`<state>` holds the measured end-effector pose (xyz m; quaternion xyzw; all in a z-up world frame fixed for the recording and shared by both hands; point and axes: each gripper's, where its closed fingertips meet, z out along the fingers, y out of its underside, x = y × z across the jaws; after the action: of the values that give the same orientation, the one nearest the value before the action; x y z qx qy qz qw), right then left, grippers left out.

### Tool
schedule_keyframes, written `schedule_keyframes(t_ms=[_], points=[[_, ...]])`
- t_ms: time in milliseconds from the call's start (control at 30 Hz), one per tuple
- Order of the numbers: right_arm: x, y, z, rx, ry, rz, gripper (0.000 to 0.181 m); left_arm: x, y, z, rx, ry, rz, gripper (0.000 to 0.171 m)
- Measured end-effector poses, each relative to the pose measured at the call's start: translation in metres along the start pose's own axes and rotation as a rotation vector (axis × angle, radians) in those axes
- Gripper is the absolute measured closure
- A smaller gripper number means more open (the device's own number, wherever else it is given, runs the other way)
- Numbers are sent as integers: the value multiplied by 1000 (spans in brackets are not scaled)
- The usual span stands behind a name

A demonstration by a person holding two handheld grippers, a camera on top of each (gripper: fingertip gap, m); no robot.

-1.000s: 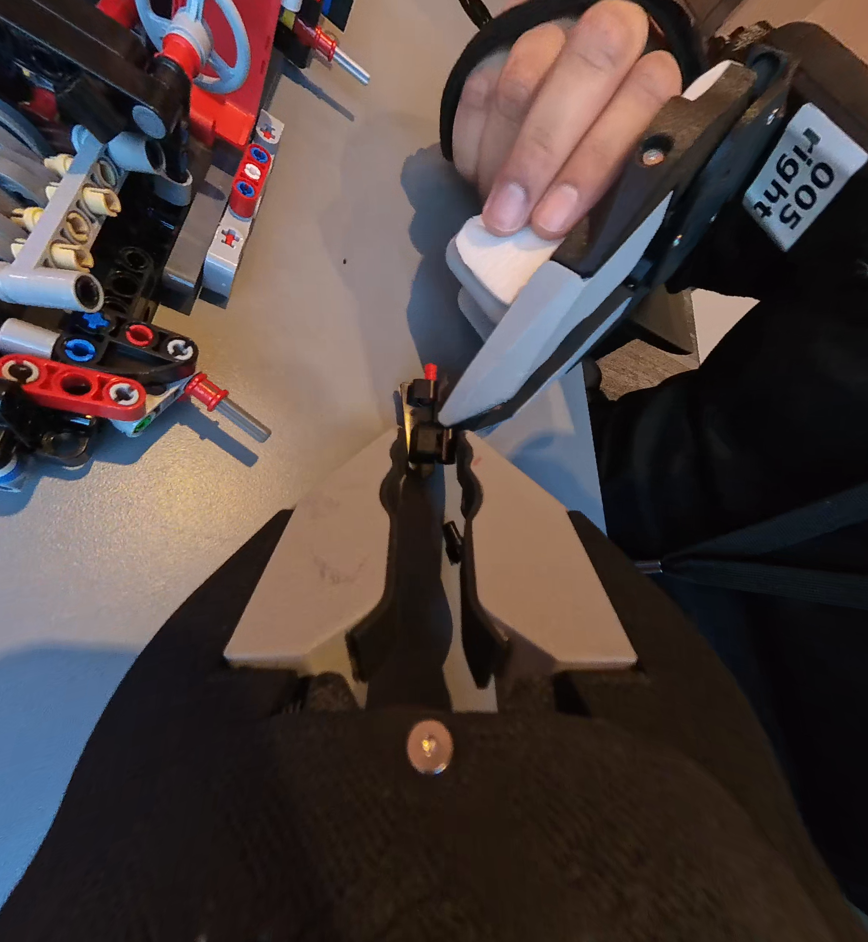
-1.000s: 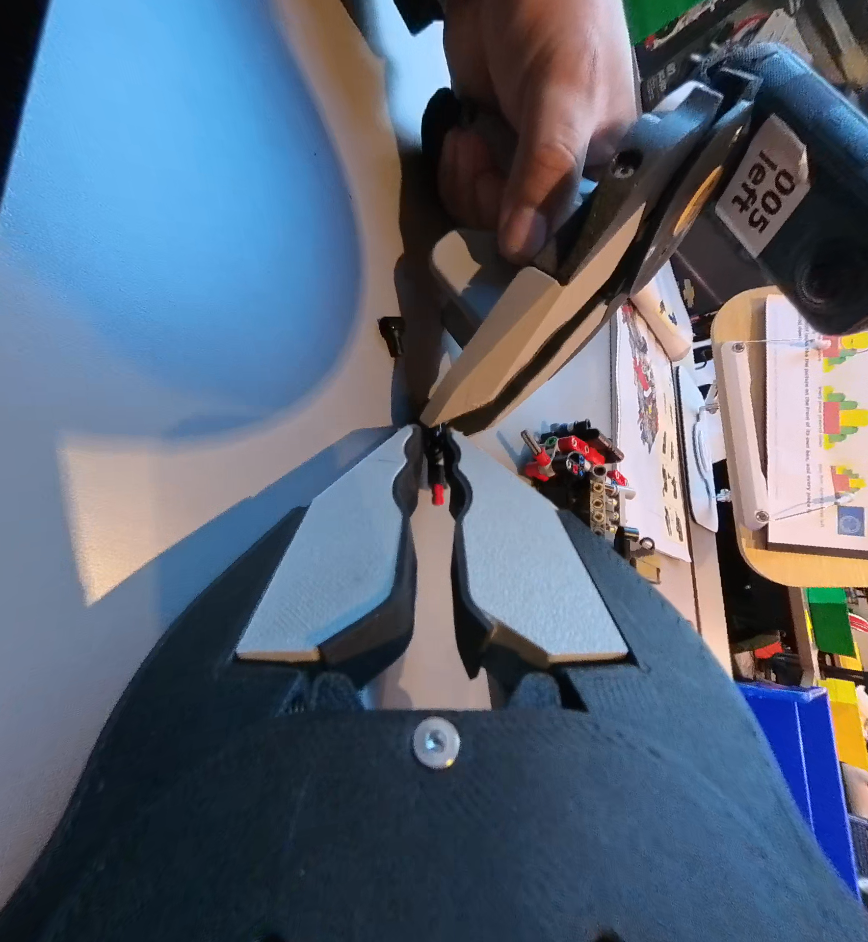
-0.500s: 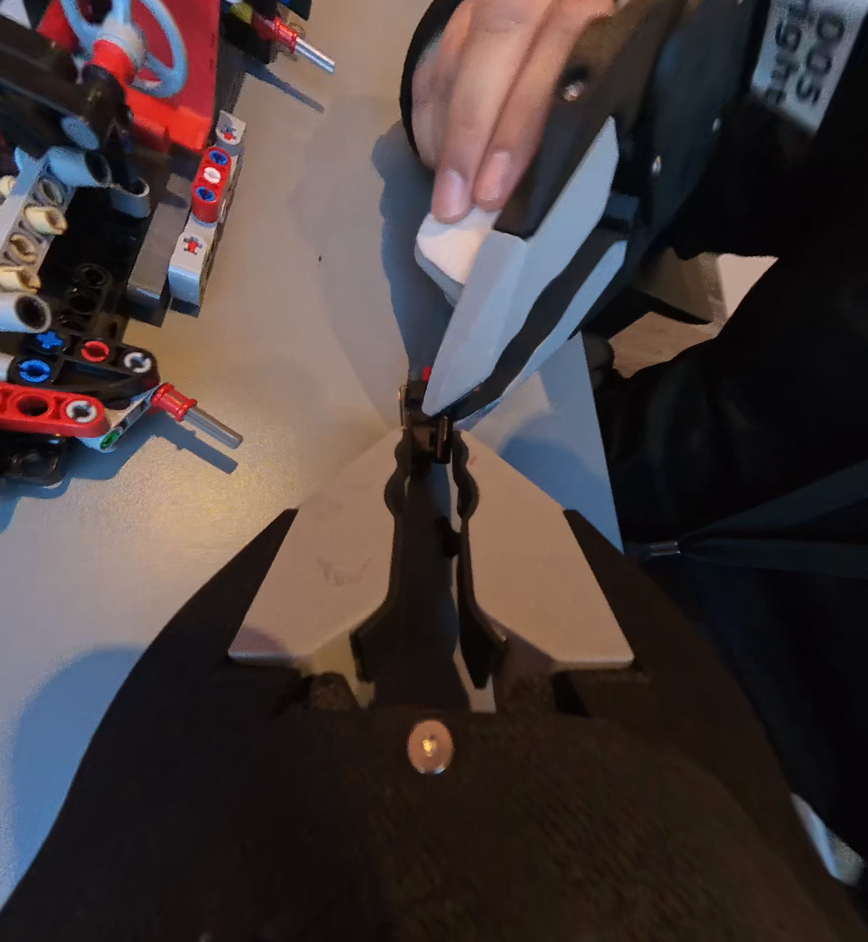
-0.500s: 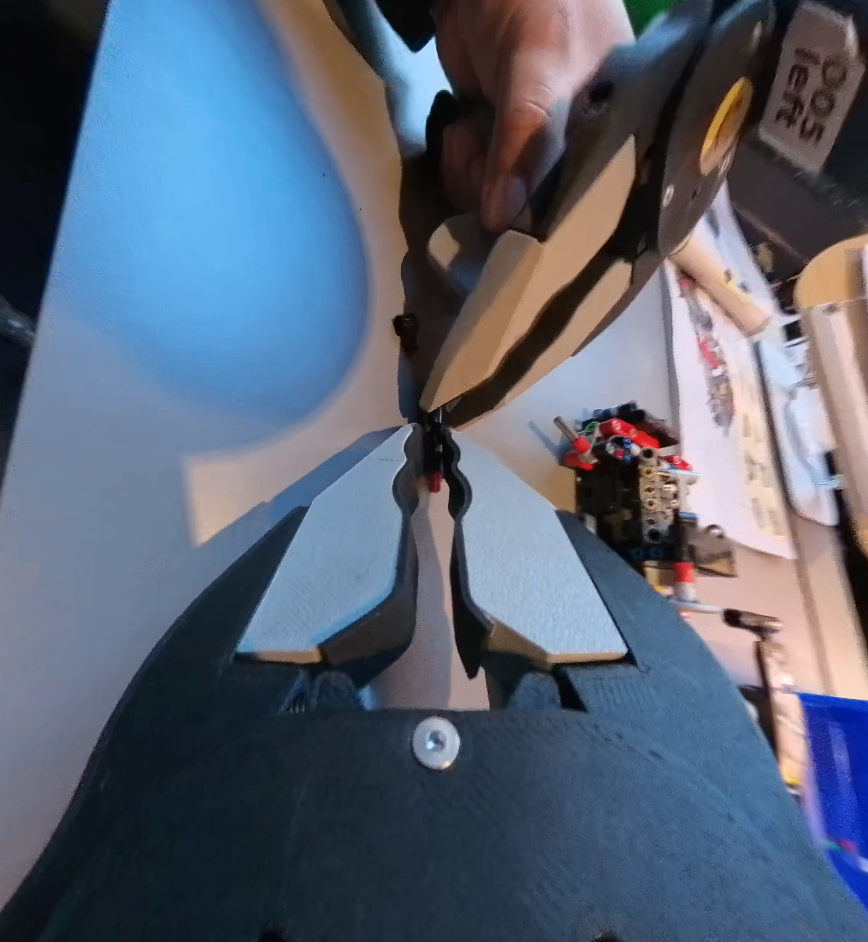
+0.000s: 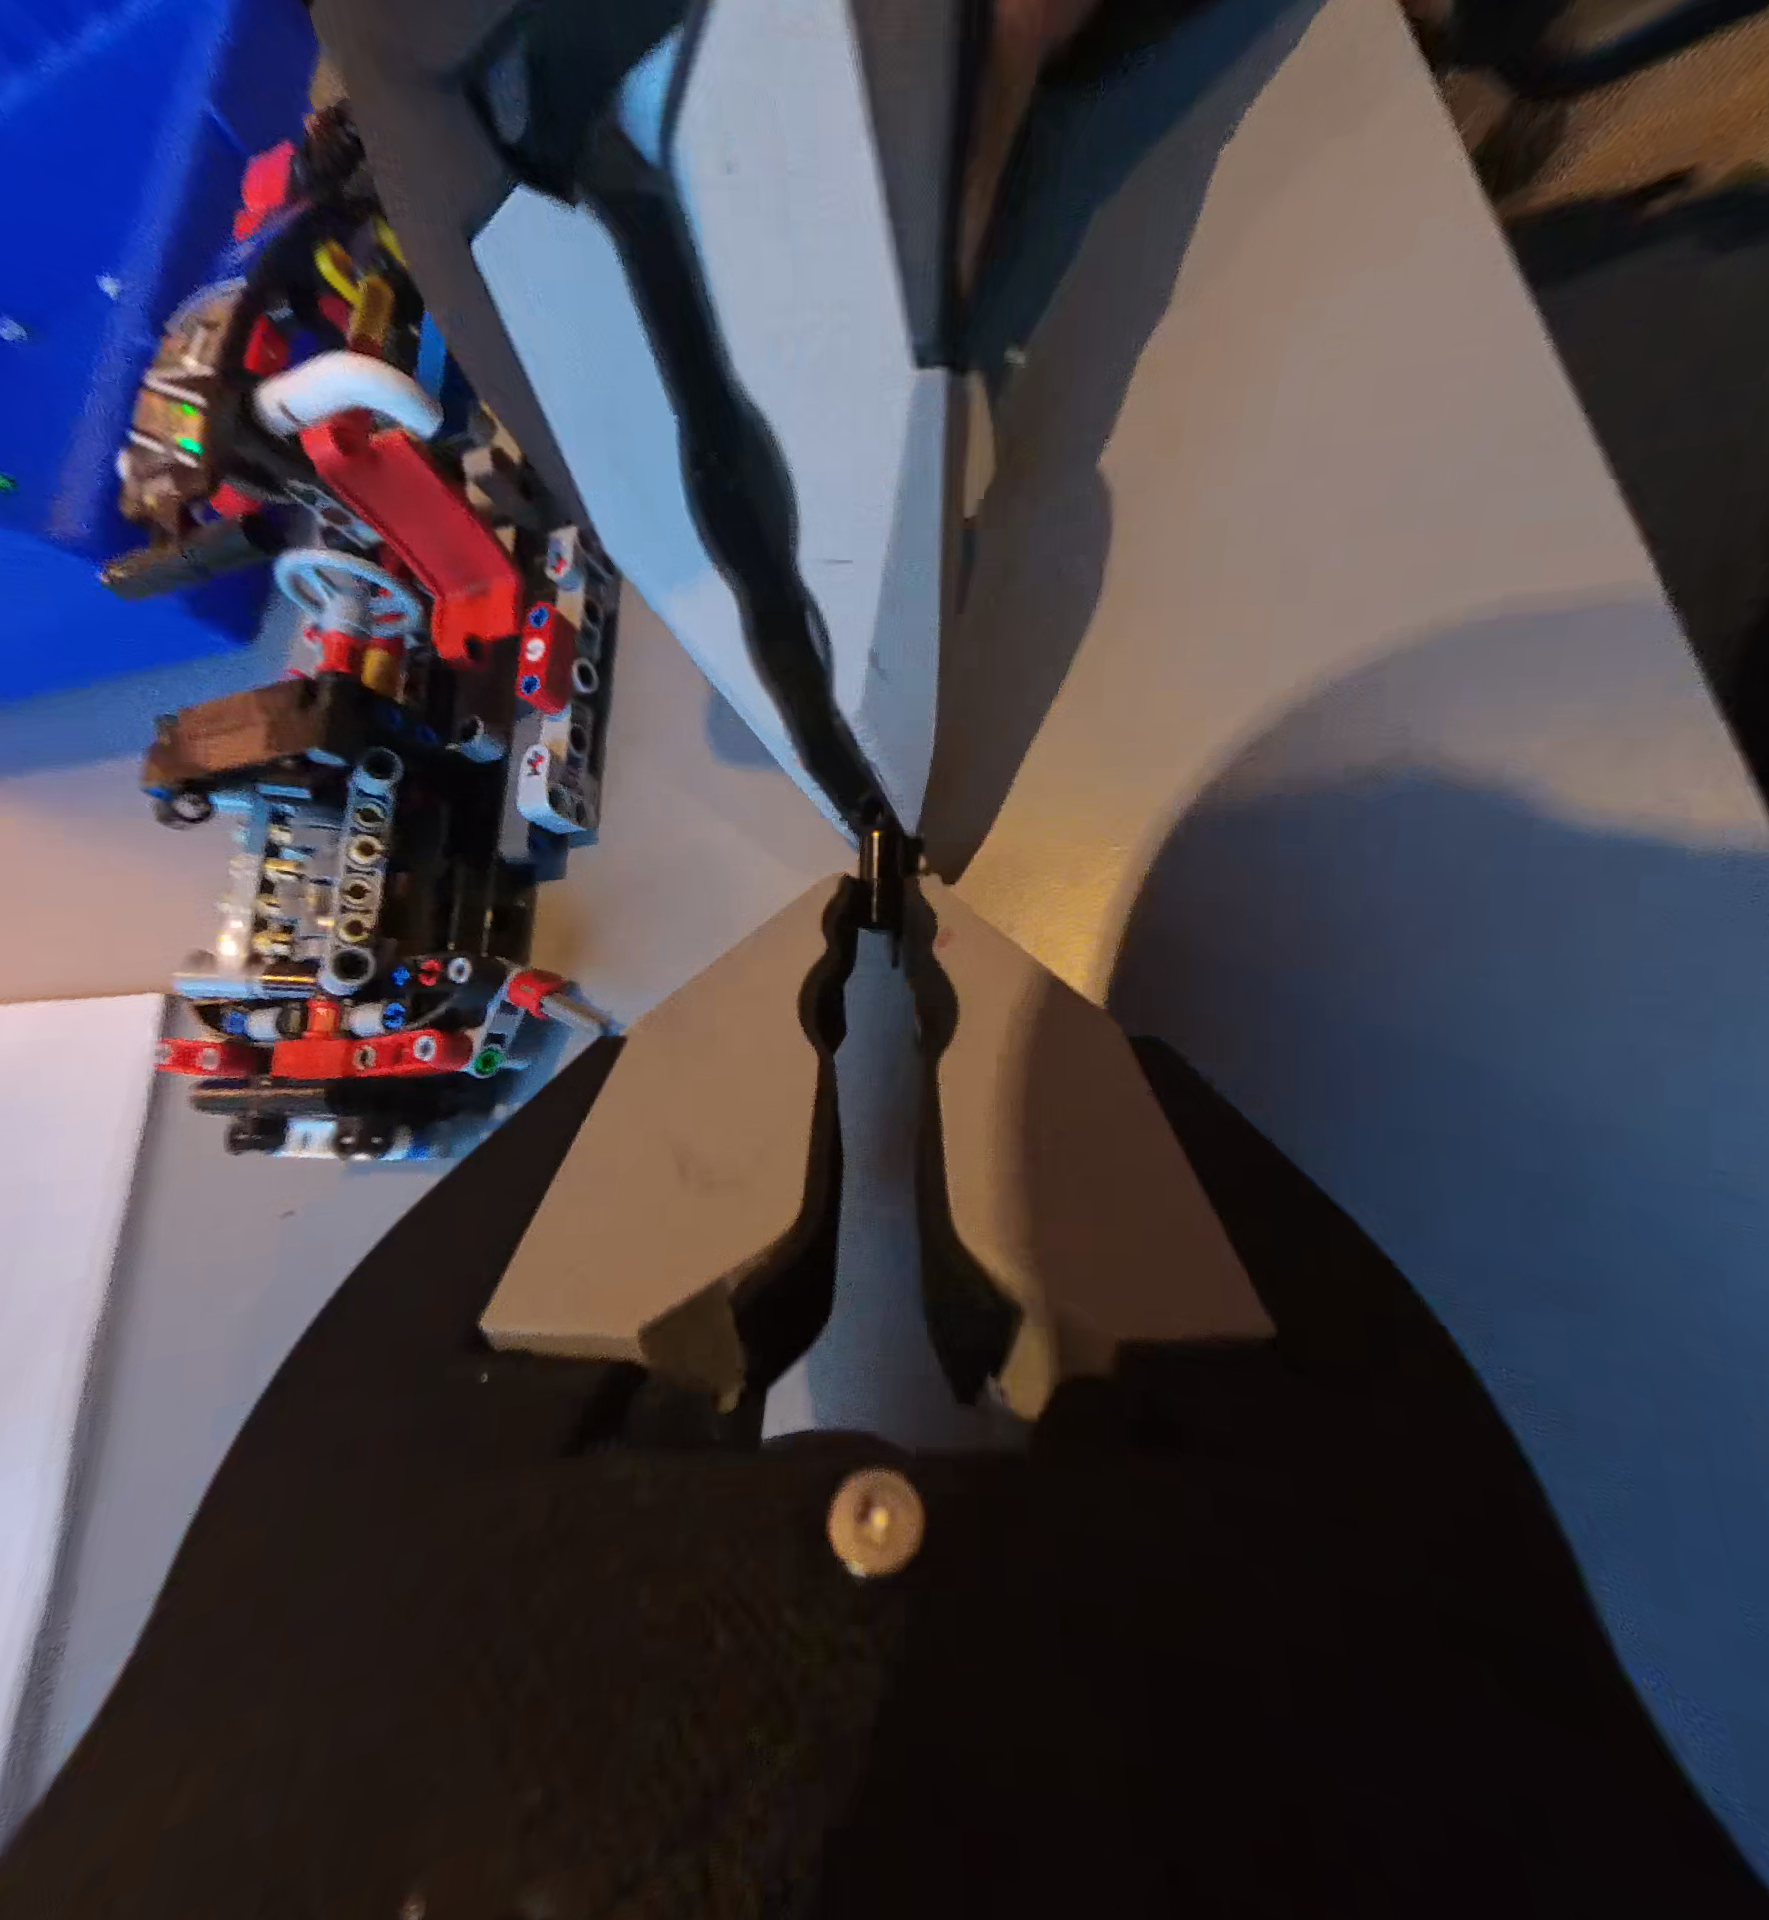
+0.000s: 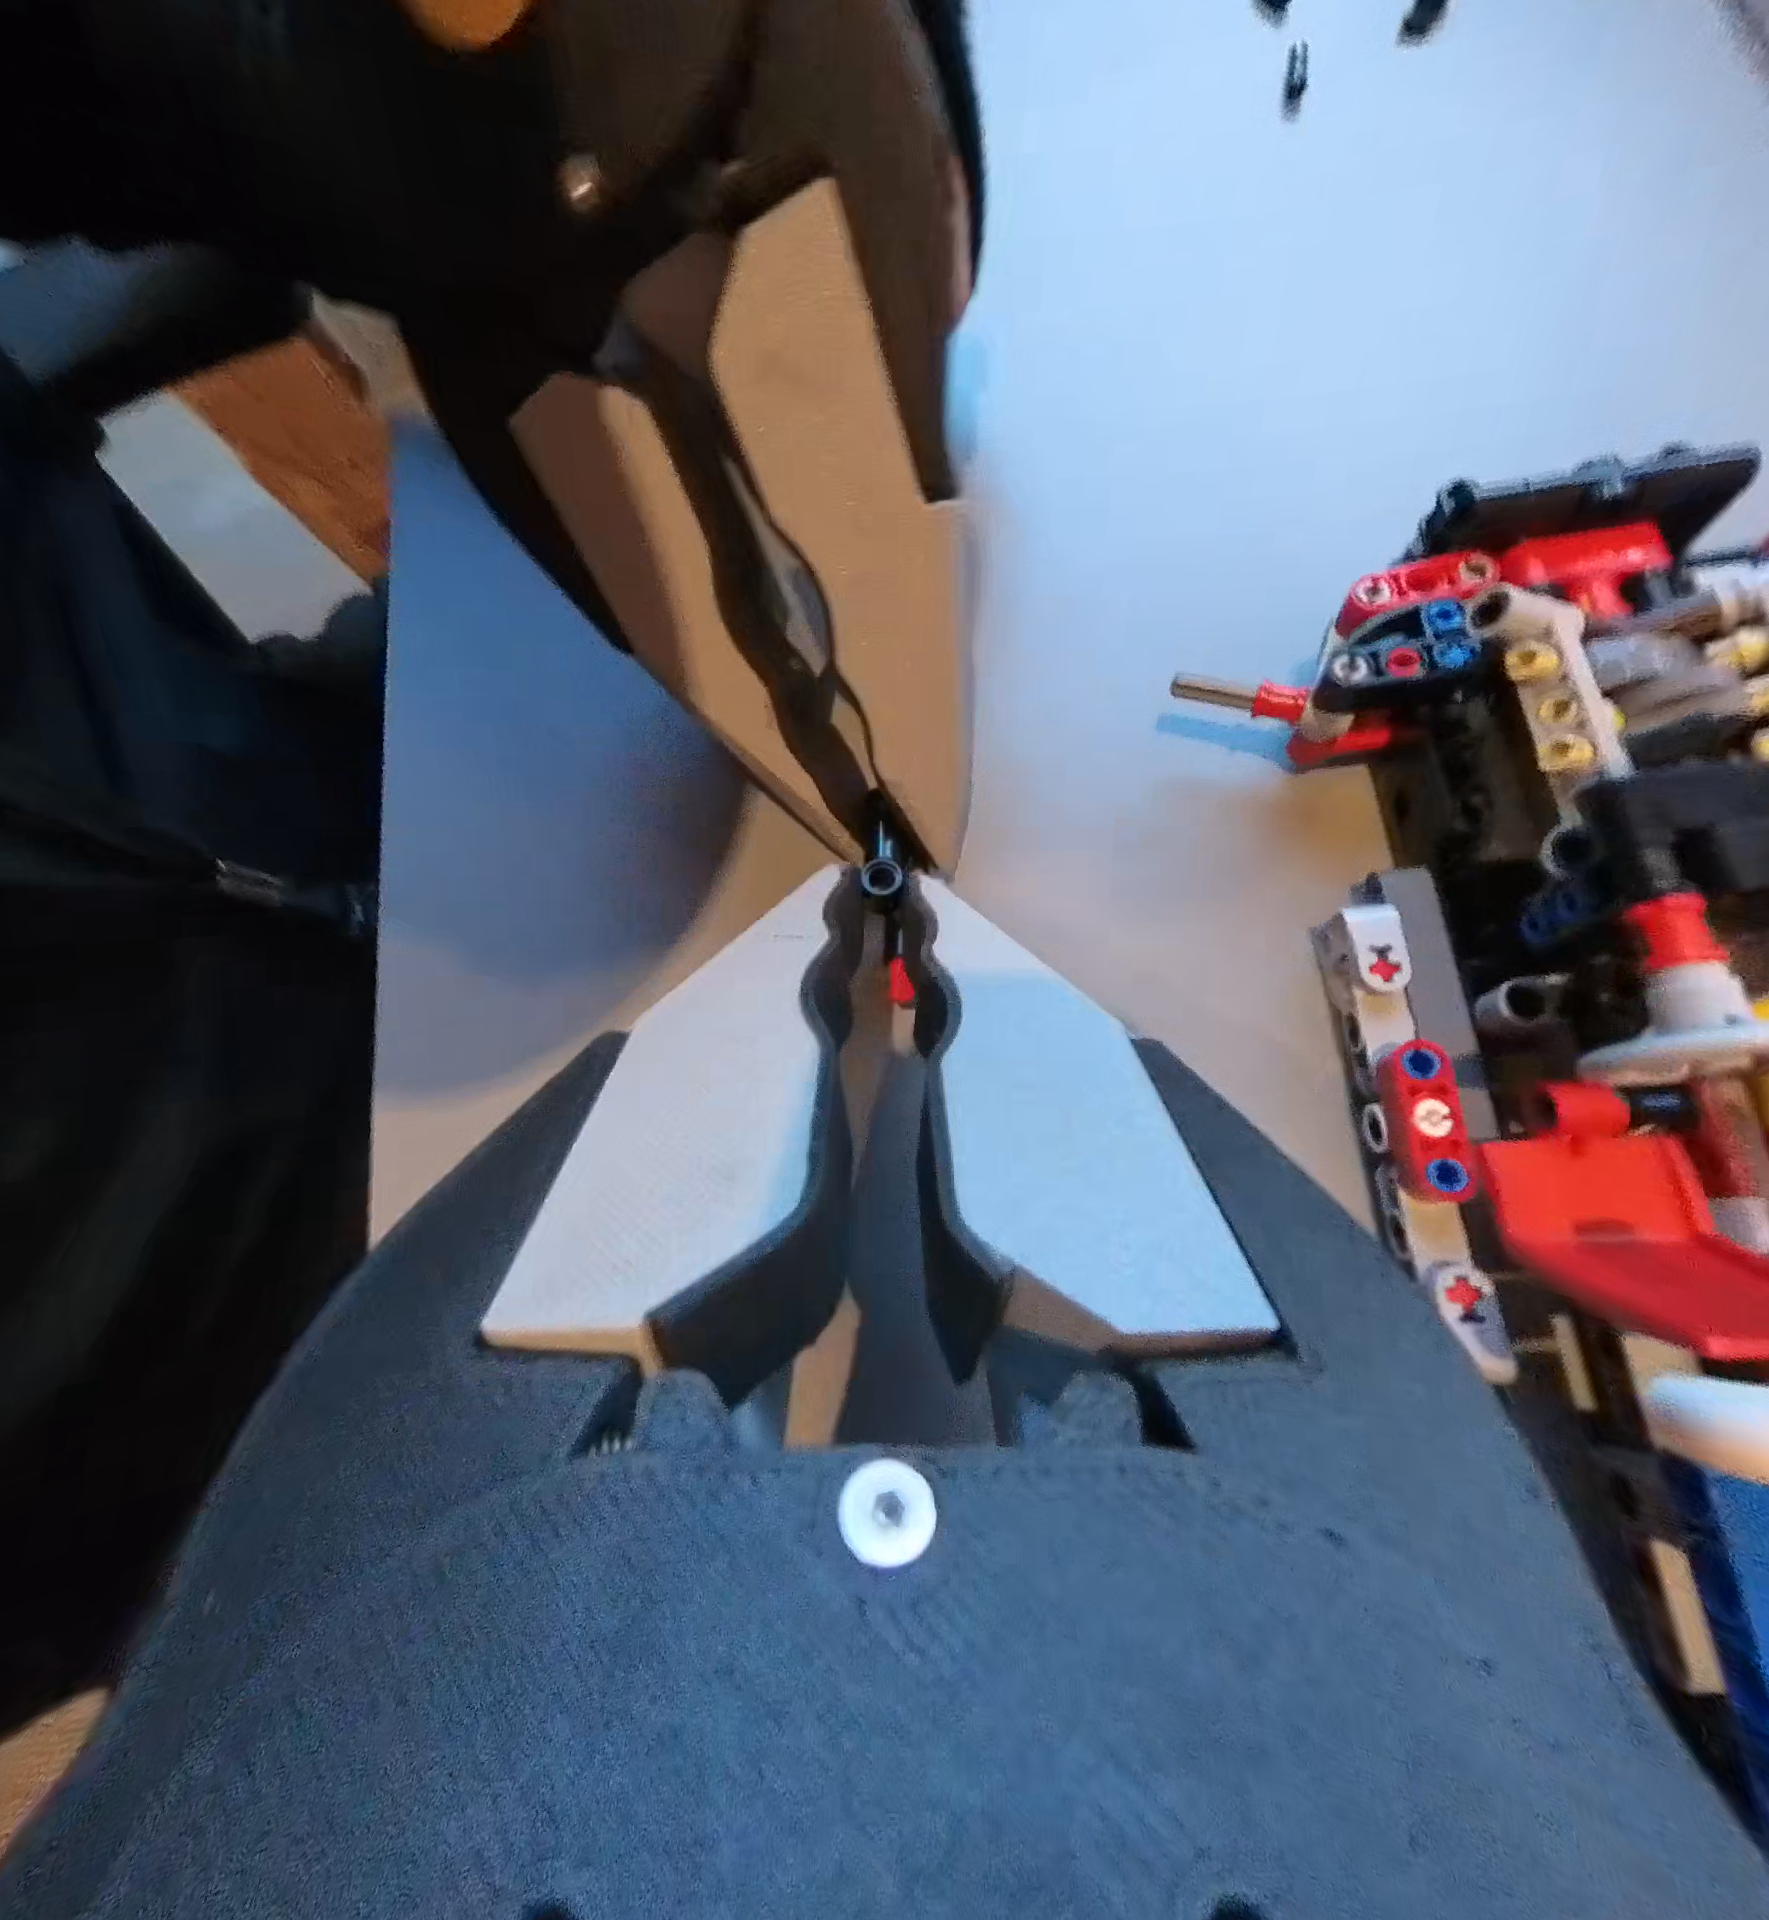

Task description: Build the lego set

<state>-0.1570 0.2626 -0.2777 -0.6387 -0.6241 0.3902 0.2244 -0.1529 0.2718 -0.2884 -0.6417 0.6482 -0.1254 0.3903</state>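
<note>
Tongs tip to tip: left tongs (image 5: 875, 902) and right tongs (image 6: 885, 902) both pinching small black connector (image 6: 881, 876); no legible writing.

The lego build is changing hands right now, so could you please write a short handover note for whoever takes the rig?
Left gripper: shut on the small black connector.
Right gripper: shut on the same piece, tip to tip with the left; a red pin end shows between its fingers.
The part-built lego model sits on the grey table, off to the side, untouched.
Done: small piece picked up and held above the table.
Left: finish joining it, then fit it to the model.
</note>
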Motion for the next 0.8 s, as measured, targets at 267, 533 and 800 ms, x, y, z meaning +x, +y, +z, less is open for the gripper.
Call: schedule_keyframes(t_ms=[267,533,800], points=[[4,-1,-4,24,-15,121,175,-10,-2,0,-115,-311,425,166],[7,-7,-13,76,196,-131,159,-18,-22,-20,42,-322,331,167],[1,-24,-20,204,96,3,163,-20,-27,-25,44,-374,370,167]])
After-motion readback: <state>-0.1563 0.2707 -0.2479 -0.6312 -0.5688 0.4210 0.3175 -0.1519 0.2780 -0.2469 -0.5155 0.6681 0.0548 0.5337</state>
